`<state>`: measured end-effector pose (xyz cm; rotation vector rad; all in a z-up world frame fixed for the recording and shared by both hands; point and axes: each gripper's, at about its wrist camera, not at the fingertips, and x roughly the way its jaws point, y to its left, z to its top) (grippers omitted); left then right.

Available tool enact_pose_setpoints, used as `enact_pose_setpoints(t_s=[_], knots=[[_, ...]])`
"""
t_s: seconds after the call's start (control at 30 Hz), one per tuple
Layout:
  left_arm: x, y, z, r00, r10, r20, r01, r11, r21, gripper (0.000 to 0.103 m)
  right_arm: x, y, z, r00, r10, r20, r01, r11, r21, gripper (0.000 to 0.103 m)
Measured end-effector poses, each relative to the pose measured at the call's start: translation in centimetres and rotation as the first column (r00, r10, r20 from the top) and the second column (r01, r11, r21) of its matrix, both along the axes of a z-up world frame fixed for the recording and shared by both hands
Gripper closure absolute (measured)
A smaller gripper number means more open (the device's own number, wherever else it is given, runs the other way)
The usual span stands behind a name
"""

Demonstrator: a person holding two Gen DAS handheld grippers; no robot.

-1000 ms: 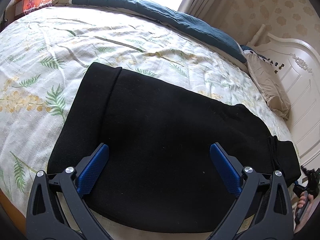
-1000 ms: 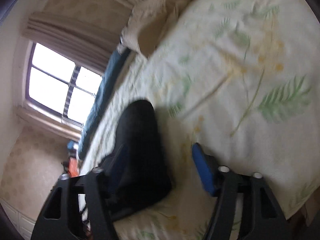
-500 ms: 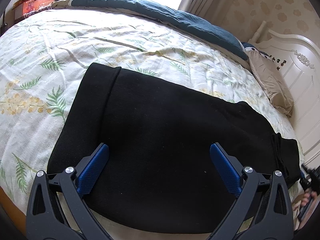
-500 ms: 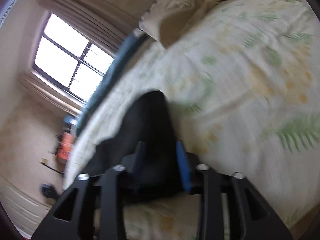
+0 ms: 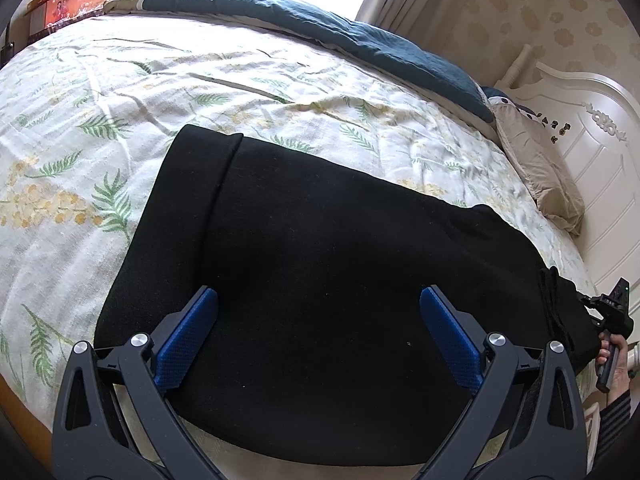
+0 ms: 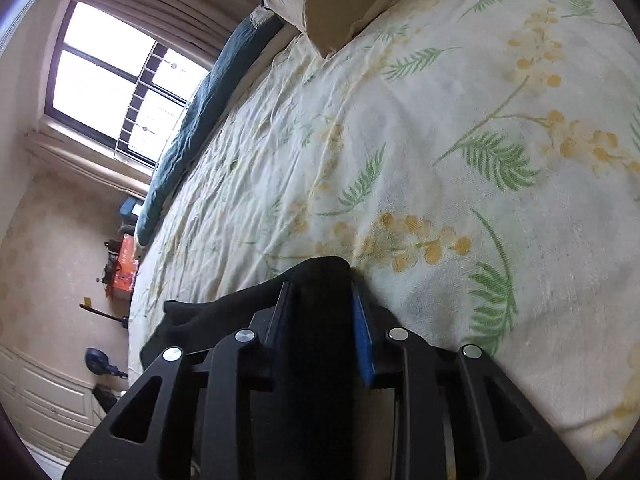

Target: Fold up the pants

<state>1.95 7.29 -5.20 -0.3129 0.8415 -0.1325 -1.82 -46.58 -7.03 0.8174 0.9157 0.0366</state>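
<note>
Across the leaf-print bedspread [image 5: 120,92] black pants [image 5: 340,260] lie flat, window [image 6: 108,80] far, beige pillow [image 5: 540,168] right. Left gripper [image 5: 318,336] hovers wide open above them; right gripper [image 6: 320,320], jaws just closing, pinches their right end.

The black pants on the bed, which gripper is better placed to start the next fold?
Probably the right gripper: its jaws have just been closing on one end of the black pants. The left gripper hovers open over the middle, holding nothing.
</note>
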Motion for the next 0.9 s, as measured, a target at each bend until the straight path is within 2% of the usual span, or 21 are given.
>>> enact_pose_setpoints(t_s=[0.1, 0.17, 0.2, 0.27, 0.33, 0.4, 0.47, 0.53, 0.6, 0.67, 0.73, 0.8, 0.83, 0.9], knots=[[0.0, 0.1, 0.0, 1.000, -0.002, 0.002, 0.002, 1.000, 0.001, 0.003, -0.8, -0.1, 0.4, 1.000, -0.009, 0.021, 0.009, 0.999, 0.032, 0.071], [-0.1, 0.1, 0.1, 1.000, -0.009, 0.003, 0.009, 1.000, 0.004, 0.003, -2.1, -0.3, 1.6, 0.998, -0.051, 0.041, 0.050, 0.998, 0.029, 0.069], [-0.2, 0.1, 0.1, 1.000, -0.013, 0.003, 0.013, 1.000, 0.004, 0.003, -2.8, -0.3, 2.3, 0.995, -0.082, 0.064, 0.082, 0.997, 0.017, 0.069], [-0.2, 0.2, 0.2, 1.000, -0.019, 0.003, 0.019, 1.000, -0.001, 0.003, -4.4, 0.3, 4.0, 0.982, -0.108, 0.154, 0.102, 0.994, 0.049, 0.069], [-0.1, 0.3, 0.2, 1.000, -0.020, 0.004, 0.020, 1.000, -0.007, 0.003, -5.6, 2.5, 5.0, 0.971, -0.068, 0.229, 0.044, 0.993, 0.109, 0.069], [-0.1, 0.3, 0.2, 1.000, -0.017, 0.006, 0.017, 1.000, -0.008, 0.003, -5.8, 4.8, 5.0, 0.966, -0.006, 0.257, -0.032, 0.989, 0.142, 0.069], [-0.2, 0.1, 0.2, 1.000, -0.017, 0.009, 0.017, 1.000, 0.000, 0.003, -5.7, 6.8, 3.9, 0.971, 0.044, 0.237, -0.087, 0.981, 0.171, 0.069], [-0.1, 0.0, 0.2, 1.000, -0.022, 0.011, 0.022, 1.000, 0.009, 0.003, -5.1, 7.9, 2.3, 0.983, 0.056, 0.174, -0.081, 0.987, 0.139, 0.069], [-0.2, -0.1, 0.2, 1.000, -0.027, 0.012, 0.027, 1.000, 0.014, 0.003, -4.9, 8.0, 0.8, 0.990, 0.029, 0.140, -0.044, 0.993, 0.107, 0.080], [-0.2, -0.1, 0.3, 0.999, -0.035, 0.013, 0.034, 0.999, 0.015, 0.003, -4.9, 8.1, 0.9, 0.990, 0.016, 0.143, -0.032, 0.994, 0.108, 0.080], [-0.2, 0.1, 0.5, 0.999, -0.049, 0.015, 0.049, 0.999, 0.012, 0.003, -4.9, 8.3, 1.3, 0.990, 0.019, 0.138, -0.033, 0.995, 0.094, 0.077], [-0.3, 0.5, 0.8, 0.998, -0.064, 0.012, 0.064, 0.998, -0.007, 0.003, -4.8, 8.7, 1.5, 0.989, 0.024, 0.148, -0.038, 0.995, 0.090, 0.070], [-0.5, 1.1, 1.1, 0.998, -0.068, 0.007, 0.069, 0.997, -0.036, 0.003, -4.6, 9.0, 1.7, 0.988, 0.025, 0.154, -0.040, 0.995, 0.093, 0.067], [-1.2, 2.8, 1.9, 0.998, -0.054, 0.011, 0.055, 0.993, -0.104, 0.003, -5.0, 9.0, 2.0, 0.985, 0.017, 0.173, -0.035, 0.995, 0.098, 0.054]])
